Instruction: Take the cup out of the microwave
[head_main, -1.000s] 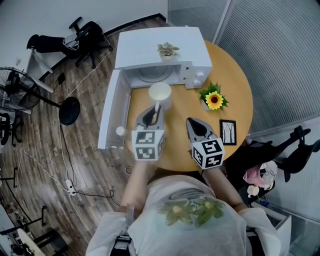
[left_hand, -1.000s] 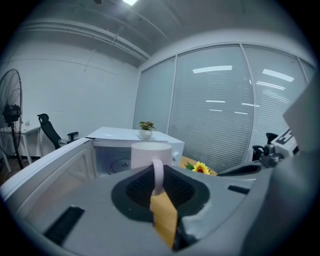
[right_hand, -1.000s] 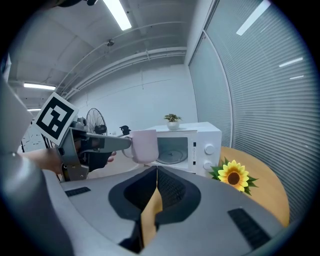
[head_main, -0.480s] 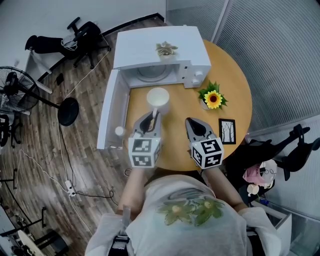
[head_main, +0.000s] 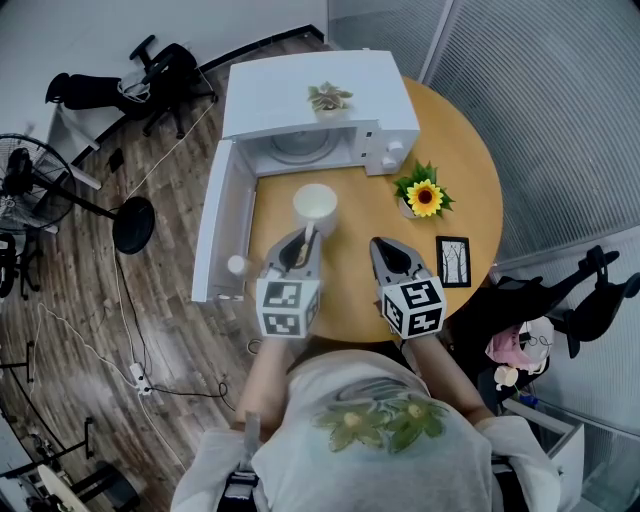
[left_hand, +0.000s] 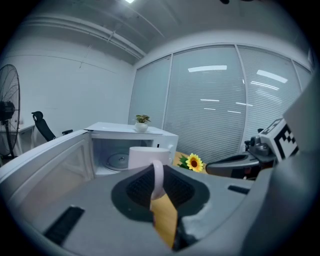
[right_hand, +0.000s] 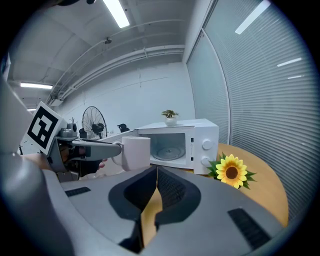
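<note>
Cup (head_main: 315, 203): white, cylindrical, one loop handle. Head view: it stands upright just in front of the open microwave (head_main: 320, 100), outside the cavity. Left gripper view: left tongs (left_hand: 157, 175) are clamped on the cup handle. Right gripper view: right tongs (right_hand: 156, 175) are closed and empty, short of the microwave.

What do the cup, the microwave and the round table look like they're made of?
The cup looks like glazed ceramic: plain white and smooth, though plastic can't be ruled out. The microwave seems to be white painted sheet metal, with flat, evenly matte panels. The table looks like wood or wood laminate: warm tan, smooth, with a faint sheen.
</note>
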